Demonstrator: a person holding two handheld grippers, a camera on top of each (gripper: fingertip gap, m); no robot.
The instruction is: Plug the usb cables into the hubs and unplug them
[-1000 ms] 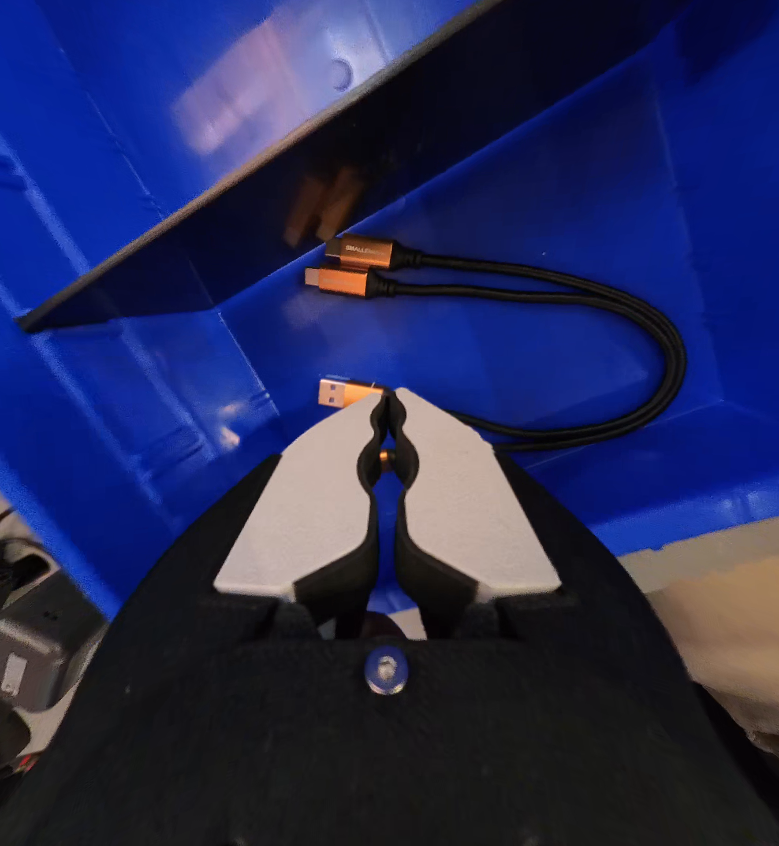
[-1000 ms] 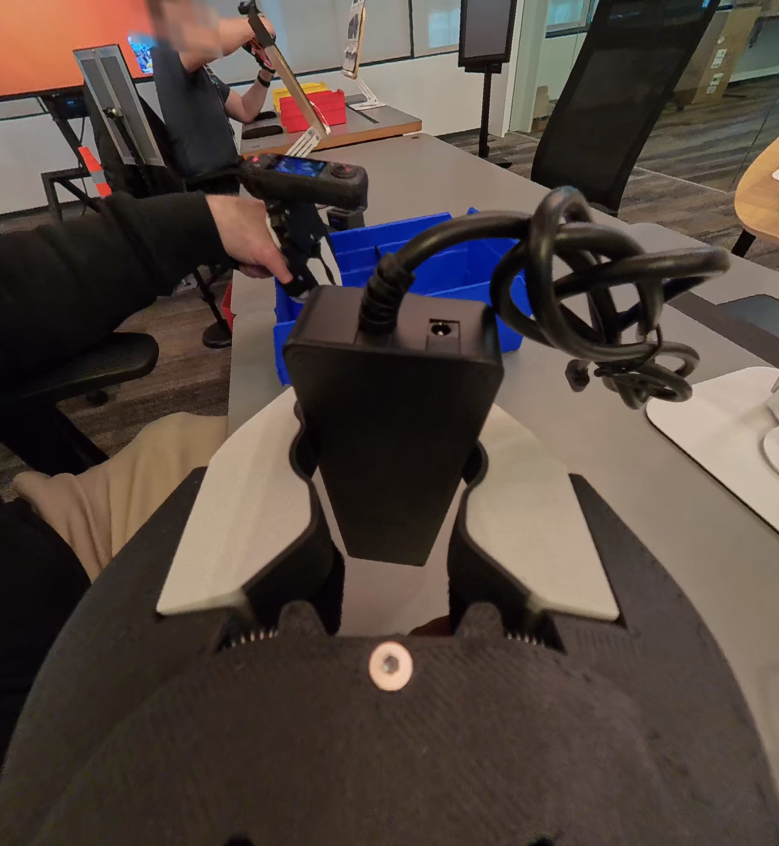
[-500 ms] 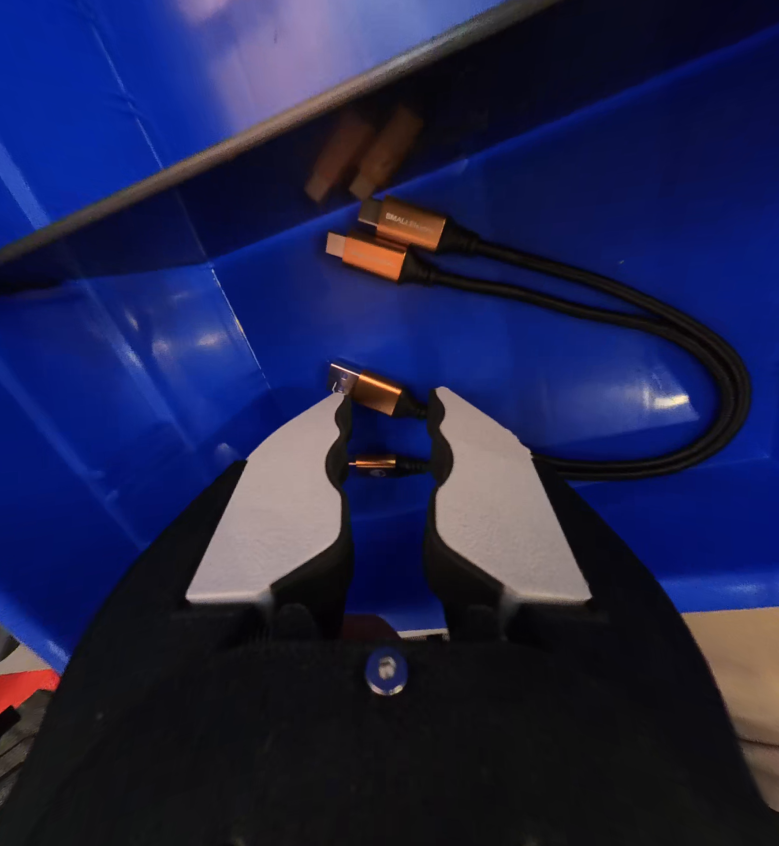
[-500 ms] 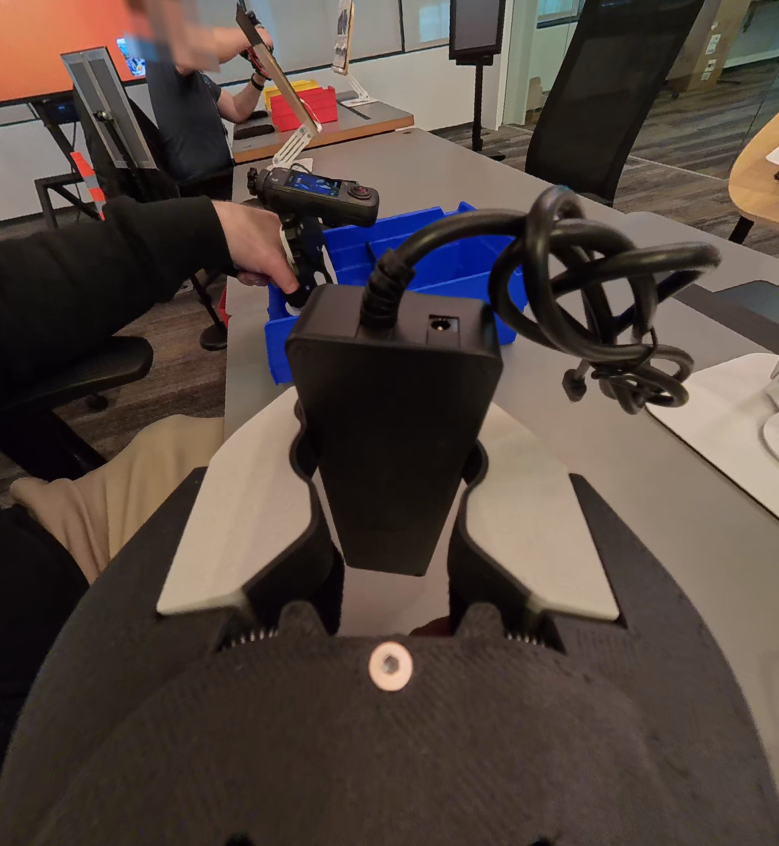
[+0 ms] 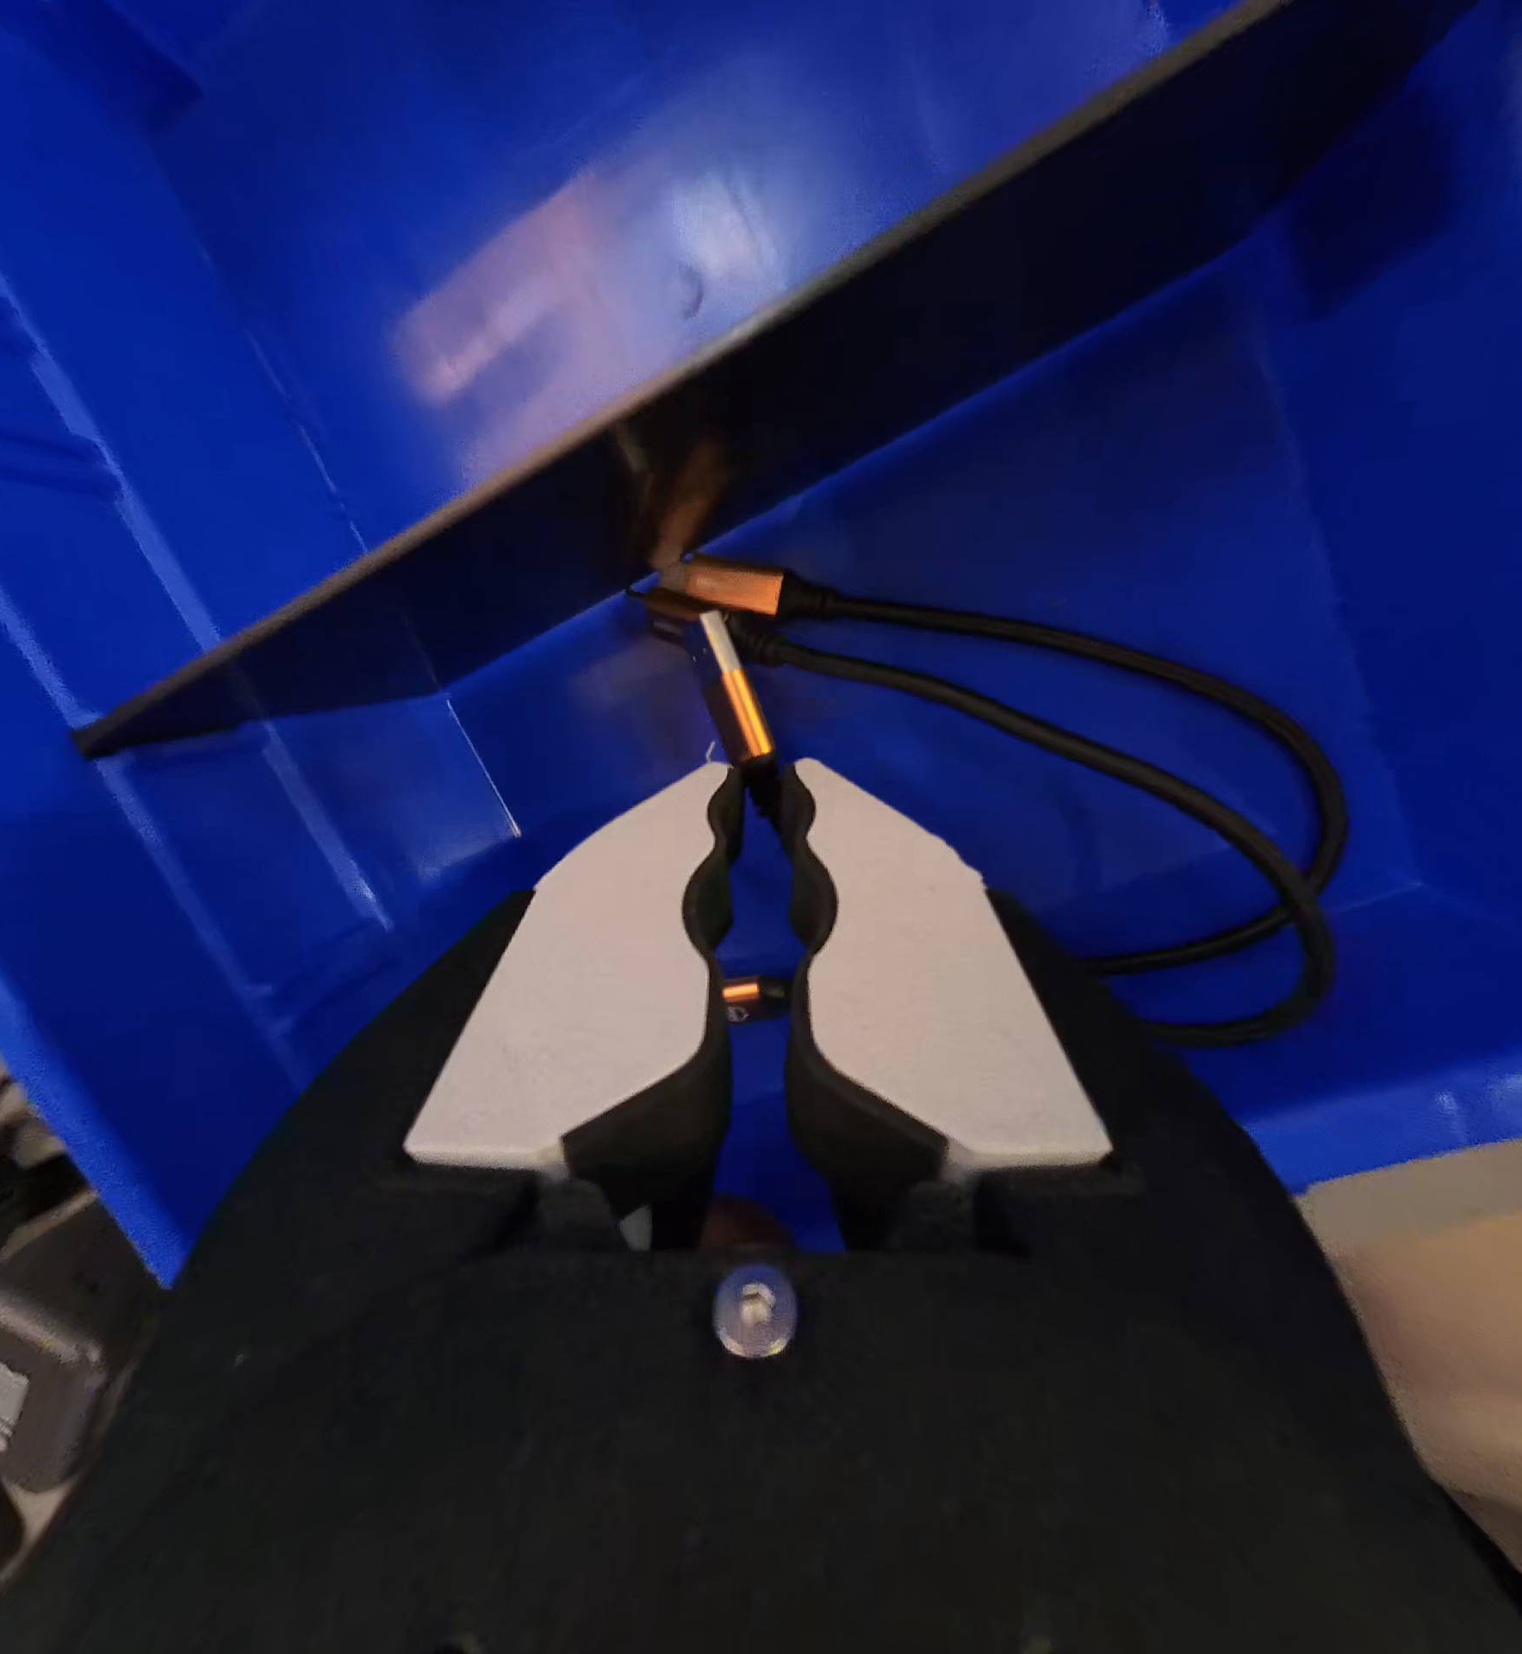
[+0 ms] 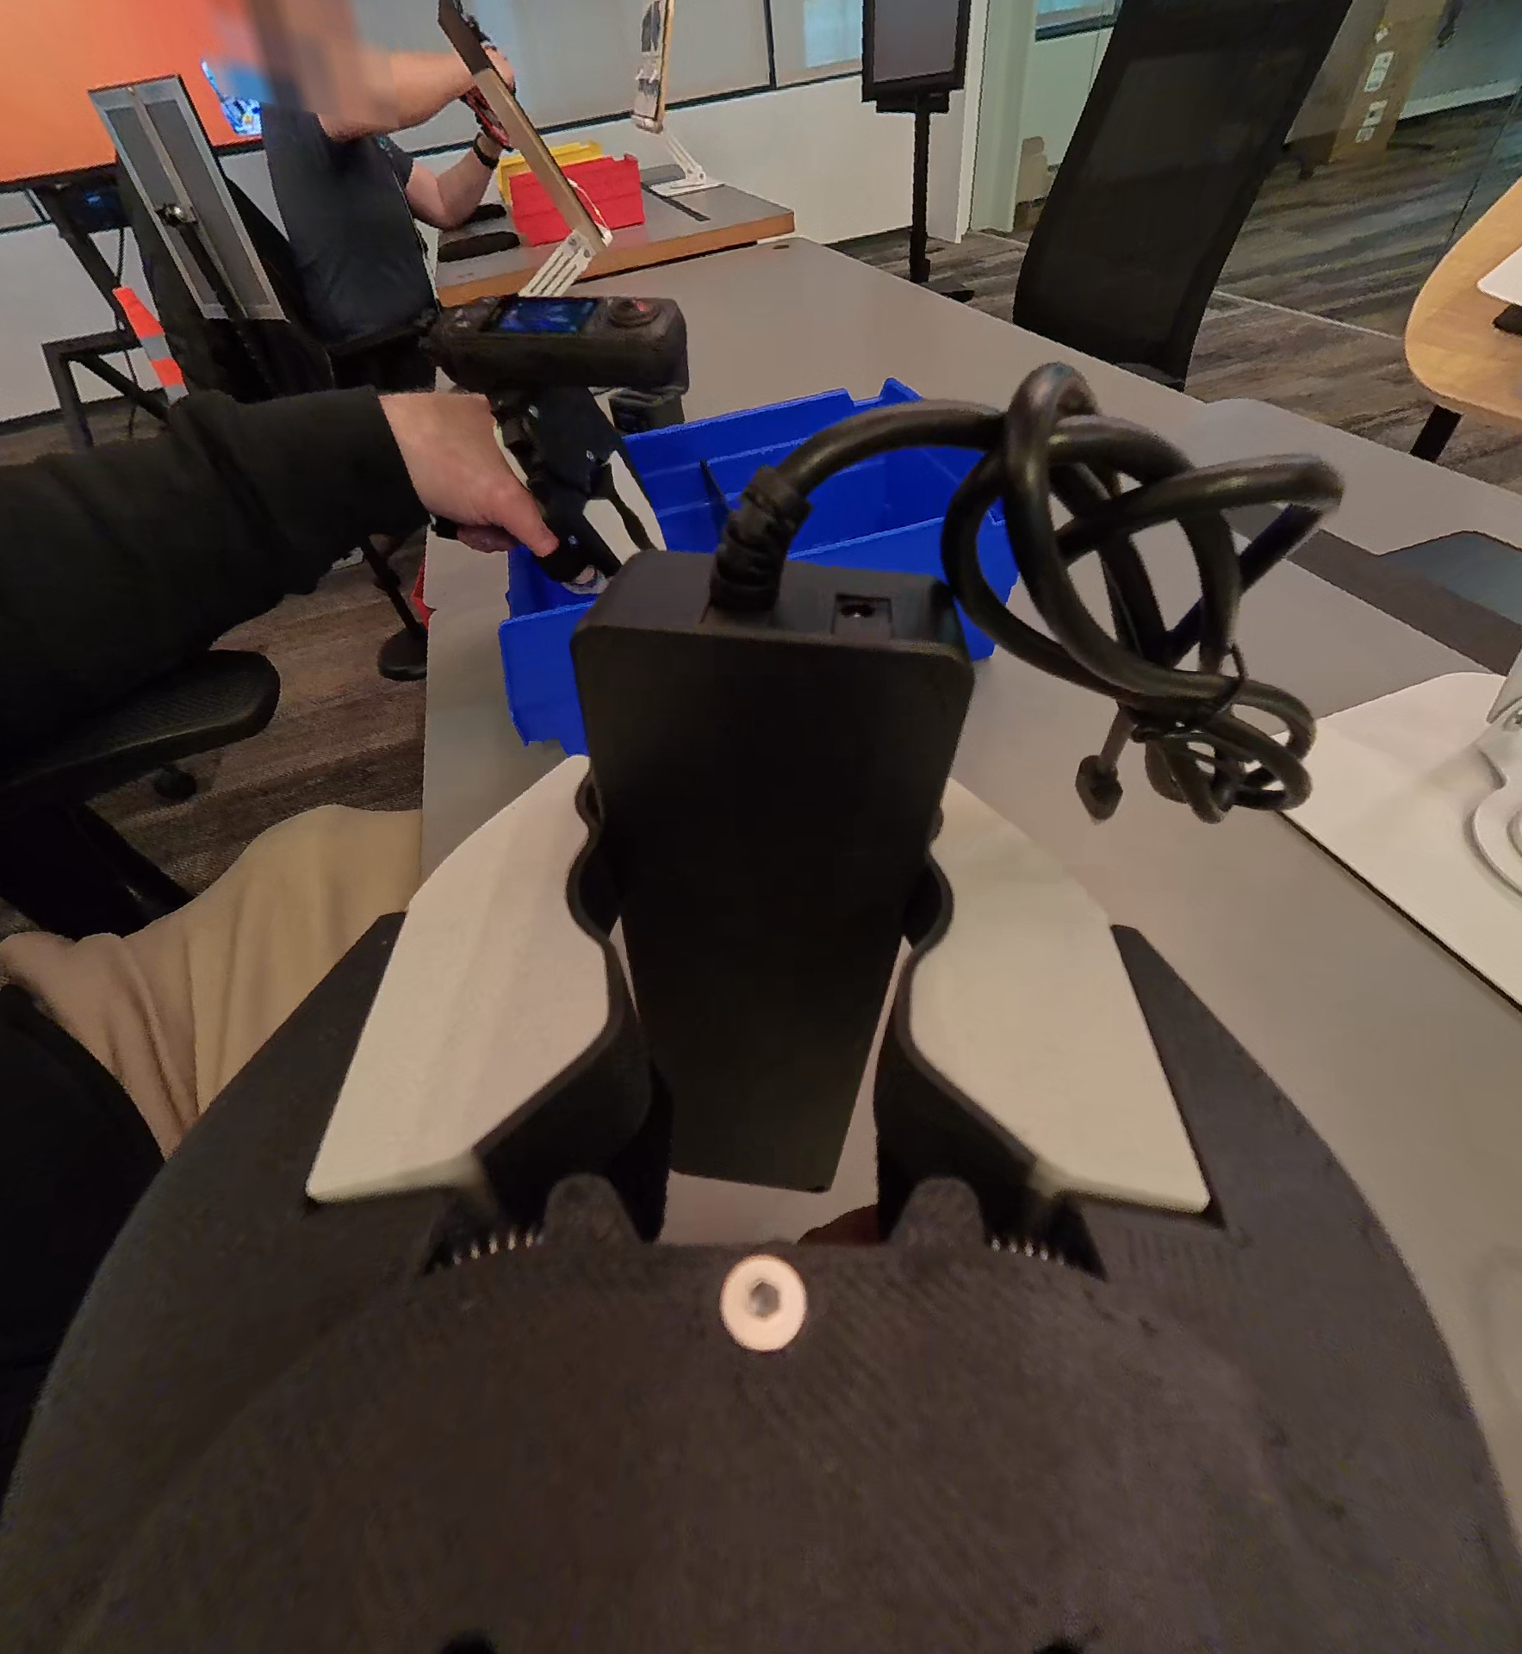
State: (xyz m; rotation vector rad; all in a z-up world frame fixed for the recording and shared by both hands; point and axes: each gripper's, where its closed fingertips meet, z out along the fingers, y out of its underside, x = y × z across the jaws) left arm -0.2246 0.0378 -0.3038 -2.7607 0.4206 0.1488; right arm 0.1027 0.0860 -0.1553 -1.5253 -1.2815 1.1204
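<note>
In the left wrist view my left gripper (image 5: 757,780) is inside the blue bin (image 5: 1097,465). It is shut on a black cable just behind its orange USB plug (image 5: 736,707). The plug points up towards the bin's black divider (image 5: 488,573). Two more orange connectors (image 5: 730,582) lie against the divider, and their black cables (image 5: 1316,850) loop to the right. A small orange connector (image 5: 744,990) shows between the fingers. In the right wrist view my right gripper (image 6: 766,805) is shut on a black hub (image 6: 775,859) with a coiled black cord (image 6: 1124,582). It holds the hub above the grey table (image 6: 1142,904).
The right wrist view shows the left gripper (image 6: 578,501) dipped into the blue bin (image 6: 829,510) at the table's left edge. A white mat (image 6: 1401,805) lies at the right. A black office chair (image 6: 1169,179) and another person (image 6: 345,224) are behind. Black adapters (image 5: 5,1405) sit beside the bin. Left tips to right tips: about 35 cm.
My left gripper opened half a second ago. It has now closed on the cable behind the orange plug, and the plug has swung from lying sideways to pointing up. The right gripper keeps holding the hub.
</note>
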